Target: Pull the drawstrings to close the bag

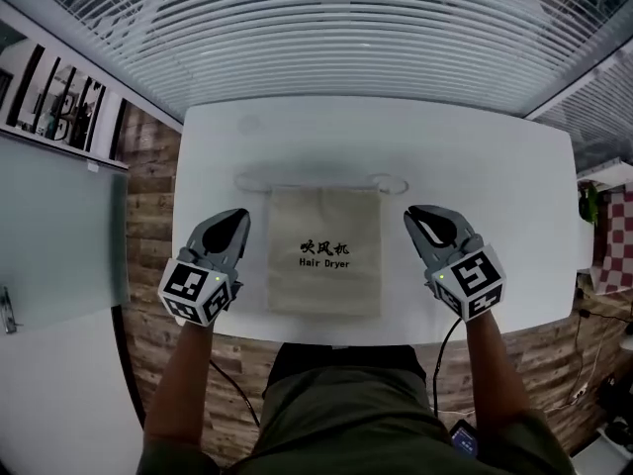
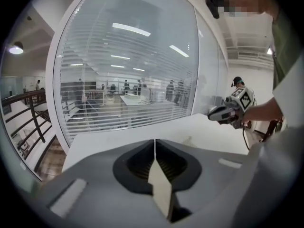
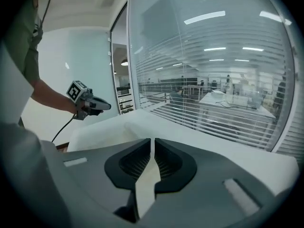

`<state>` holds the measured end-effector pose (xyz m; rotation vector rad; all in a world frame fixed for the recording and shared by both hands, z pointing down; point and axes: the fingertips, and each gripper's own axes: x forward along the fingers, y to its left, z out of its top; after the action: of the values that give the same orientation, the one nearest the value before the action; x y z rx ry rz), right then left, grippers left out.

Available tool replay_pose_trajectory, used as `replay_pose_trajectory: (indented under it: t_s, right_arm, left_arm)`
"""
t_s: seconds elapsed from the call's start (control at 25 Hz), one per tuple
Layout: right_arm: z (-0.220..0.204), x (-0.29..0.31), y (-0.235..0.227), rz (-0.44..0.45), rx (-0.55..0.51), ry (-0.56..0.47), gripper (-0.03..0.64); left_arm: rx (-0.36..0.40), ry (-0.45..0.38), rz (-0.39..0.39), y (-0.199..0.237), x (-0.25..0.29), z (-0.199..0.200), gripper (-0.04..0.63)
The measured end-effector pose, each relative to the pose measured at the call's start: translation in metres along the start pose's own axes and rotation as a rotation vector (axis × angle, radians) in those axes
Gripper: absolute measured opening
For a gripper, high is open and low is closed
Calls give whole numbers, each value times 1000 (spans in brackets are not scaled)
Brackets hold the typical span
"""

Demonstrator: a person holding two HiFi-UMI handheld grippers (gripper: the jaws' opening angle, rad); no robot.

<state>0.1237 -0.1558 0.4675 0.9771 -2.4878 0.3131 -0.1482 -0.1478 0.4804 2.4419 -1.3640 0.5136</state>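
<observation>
The bag (image 1: 324, 250), a beige cloth pouch (printed "Hair Dryer" on its front), lies flat in the middle of the white table (image 1: 495, 156), its mouth on the far side, toward the window blinds (image 1: 356, 38). Its drawstrings (image 1: 252, 180) stick out as thin loops to the left and right of the mouth and lie loose on the tabletop. The left gripper (image 1: 235, 219) is just beside the bag's left edge and the right gripper (image 1: 419, 214) near its right edge, neither touching cloth or cord. Both have their jaws closed together with nothing between them.
</observation>
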Motion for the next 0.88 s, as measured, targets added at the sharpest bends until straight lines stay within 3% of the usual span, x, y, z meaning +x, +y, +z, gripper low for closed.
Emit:
replay_pose_trajectory:
  t_s: [0.16, 0.44, 0.64, 0.88]
  right_arm:
    - [-18, 23, -18, 4, -38, 57, 17]
    - [-44, 68, -50, -26, -155, 141, 74]
    - [-67, 95, -65, -9, -281, 239, 97]
    - [-100, 112, -72, 55, -437, 361, 98]
  left_arm:
    - [53, 68, 4, 22, 22, -21, 32]
    - [213, 144, -44, 54, 63, -45, 67]
    - [407, 197, -103, 63, 93, -57, 101]
    - [718, 292, -178, 74, 113, -77, 135]
